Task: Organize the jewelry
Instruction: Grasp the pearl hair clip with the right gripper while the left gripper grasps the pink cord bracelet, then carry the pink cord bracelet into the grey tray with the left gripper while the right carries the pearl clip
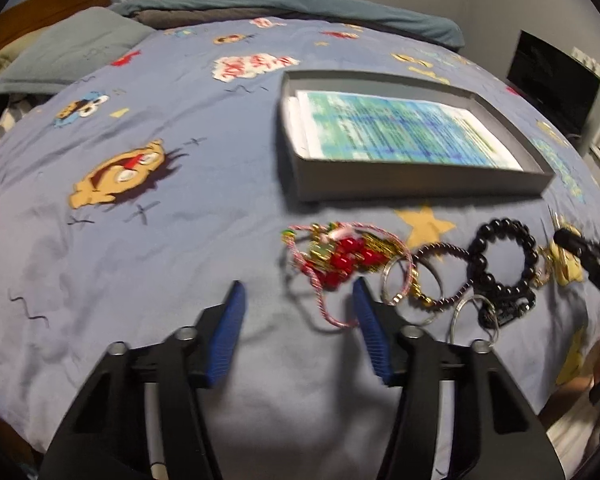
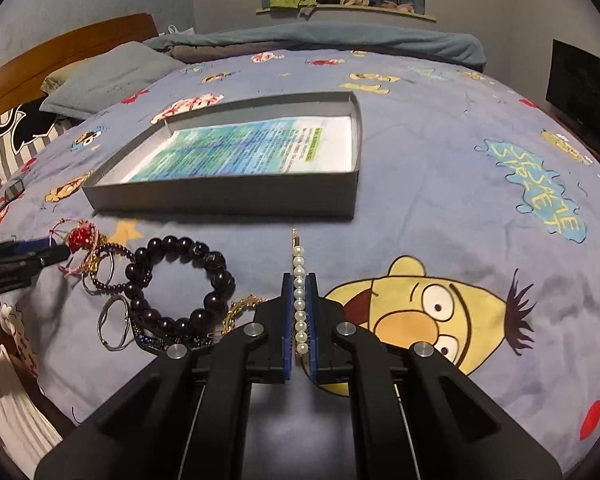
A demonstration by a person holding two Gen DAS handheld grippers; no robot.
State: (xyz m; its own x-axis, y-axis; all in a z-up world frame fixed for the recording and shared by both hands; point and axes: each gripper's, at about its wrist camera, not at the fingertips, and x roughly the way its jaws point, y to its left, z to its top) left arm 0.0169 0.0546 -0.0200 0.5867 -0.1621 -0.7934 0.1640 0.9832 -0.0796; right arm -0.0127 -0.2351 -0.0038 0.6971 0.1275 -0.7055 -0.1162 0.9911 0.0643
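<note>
Right gripper (image 2: pixel 299 280) clamps pearl hair clip (image 2: pixel 299 292); left gripper (image 1: pixel 298 292) gapes.

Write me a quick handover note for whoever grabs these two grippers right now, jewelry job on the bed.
Right gripper: shut on the pearl hair clip, held lengthwise between the pads, its tip pointing toward the grey box.
Left gripper: open, nothing held, its right finger next to the red bead and cord bracelet.
On the bedspread, in a loose pile: large black bead bracelet, small dark bead bracelet, thin metal rings, gold chain.
Done: nothing in the box yet; it holds only a printed sheet.
Left: place the clip, then move the pile piece by piece.
</note>
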